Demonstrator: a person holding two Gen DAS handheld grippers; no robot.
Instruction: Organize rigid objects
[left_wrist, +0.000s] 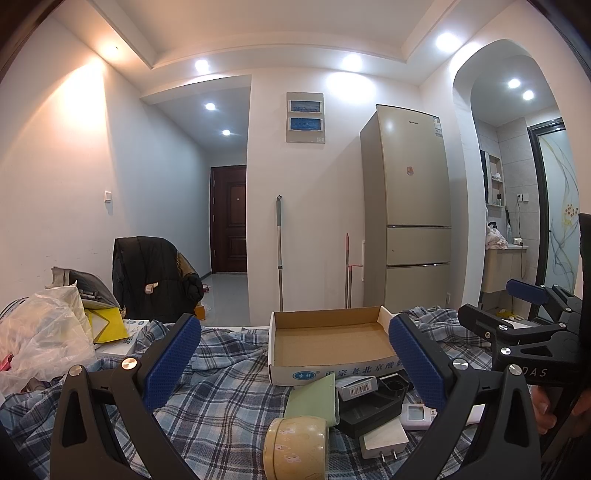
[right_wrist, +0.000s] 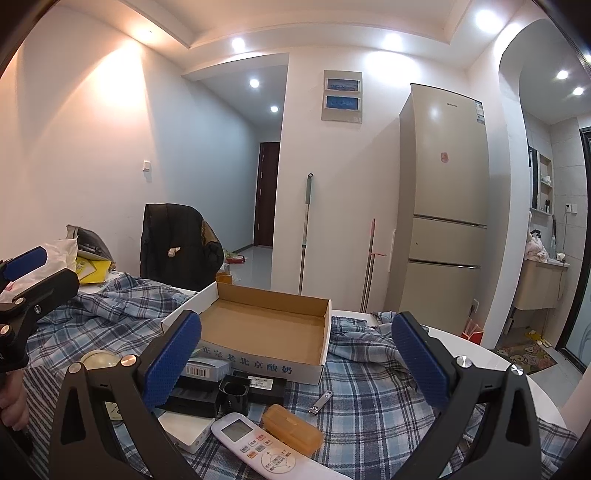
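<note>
An empty cardboard box lies open on the plaid cloth. In front of it sits a cluster: a yellow tape roll, a green case, a barcoded small box, black trays, a white charger, a white remote, an orange case and a nail clipper. My left gripper and right gripper are both open above the cluster, holding nothing.
A plastic bag and yellow packaging lie at the left. A chair with a black jacket stands behind the table. A fridge, mops against the wall and a white table edge are in view.
</note>
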